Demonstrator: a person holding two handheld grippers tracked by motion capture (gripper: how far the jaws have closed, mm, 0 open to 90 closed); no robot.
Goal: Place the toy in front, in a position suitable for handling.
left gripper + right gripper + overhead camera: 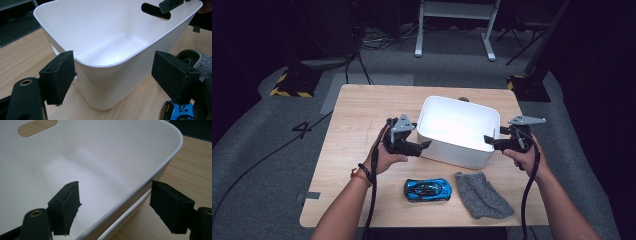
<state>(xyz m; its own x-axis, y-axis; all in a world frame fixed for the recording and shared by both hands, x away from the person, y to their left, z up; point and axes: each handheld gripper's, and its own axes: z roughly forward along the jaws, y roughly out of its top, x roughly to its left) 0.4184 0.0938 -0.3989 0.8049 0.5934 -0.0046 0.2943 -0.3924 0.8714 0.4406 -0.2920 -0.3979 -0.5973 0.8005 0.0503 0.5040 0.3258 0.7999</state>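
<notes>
Blue toy car (178, 112) cut off by the bottom edge in the left gripper view, partly behind a black jaw. Grey sock (197, 61) half hidden there too. White bin (100, 170) cropped at left and top in the right gripper view.

Both forearms entering from the bottom edge of the high view, angled up toward mid-frame. Left hand (384, 159) wrapped round the left gripper (428, 144), left of centre, jaws spread wide, pointing right. Right hand (524, 156) gripping the right gripper (486, 140), right of centre, jaws likewise parted, pointing left.
</notes>
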